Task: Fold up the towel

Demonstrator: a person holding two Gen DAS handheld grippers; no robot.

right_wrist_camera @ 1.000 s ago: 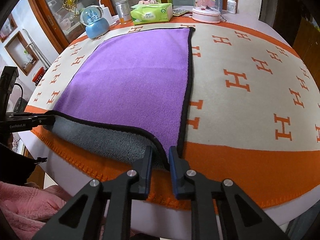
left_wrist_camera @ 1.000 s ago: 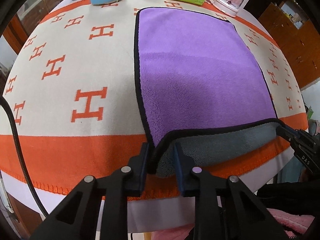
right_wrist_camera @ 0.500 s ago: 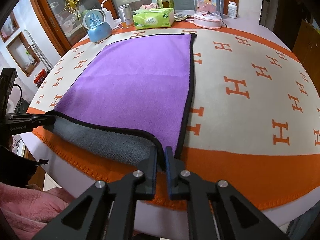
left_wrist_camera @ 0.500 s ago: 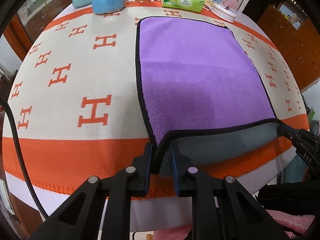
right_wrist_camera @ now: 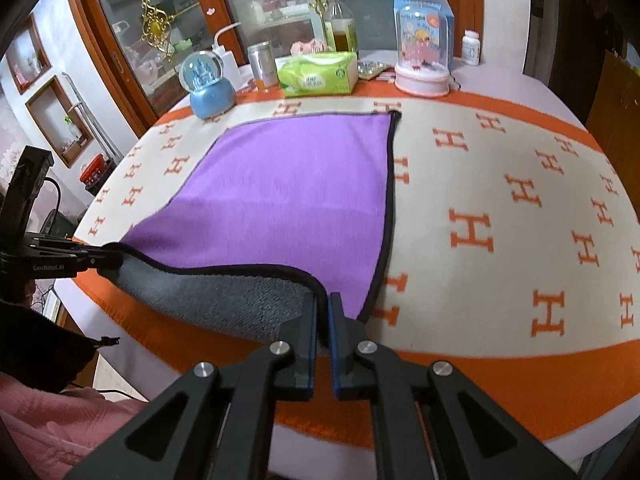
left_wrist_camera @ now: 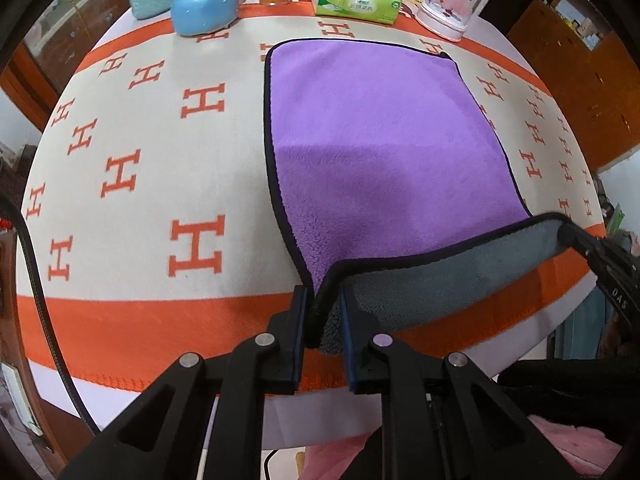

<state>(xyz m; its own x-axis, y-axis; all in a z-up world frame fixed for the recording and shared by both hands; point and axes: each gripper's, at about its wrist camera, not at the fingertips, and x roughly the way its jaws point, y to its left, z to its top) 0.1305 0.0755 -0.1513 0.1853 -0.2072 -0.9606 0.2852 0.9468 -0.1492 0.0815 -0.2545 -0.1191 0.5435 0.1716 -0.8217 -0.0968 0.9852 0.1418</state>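
Note:
A purple towel (left_wrist_camera: pixel 384 144) with a black hem and grey underside lies flat on the cream and orange tablecloth (left_wrist_camera: pixel 160 168); it also shows in the right wrist view (right_wrist_camera: pixel 288 192). My left gripper (left_wrist_camera: pixel 324 300) is shut on the towel's near left corner. My right gripper (right_wrist_camera: pixel 323 308) is shut on the near right corner. Both corners are lifted, so the near edge curls up and shows the grey side (left_wrist_camera: pixel 440 276). The right gripper also shows in the left wrist view (left_wrist_camera: pixel 568 236), and the left gripper in the right wrist view (right_wrist_camera: pixel 104 258).
Along the table's far edge stand a blue snow globe (right_wrist_camera: pixel 210 88), a metal can (right_wrist_camera: pixel 262 62), a green tissue pack (right_wrist_camera: pixel 318 74), a pink domed ornament (right_wrist_camera: pixel 420 56), a bottle (right_wrist_camera: pixel 340 26) and a small white bottle (right_wrist_camera: pixel 471 47). A wooden cabinet (left_wrist_camera: pixel 568 80) stands on the right.
Both grippers have risen with the towel's near corners and the near edge has lifted higher off the table. The far objects have come more into view.

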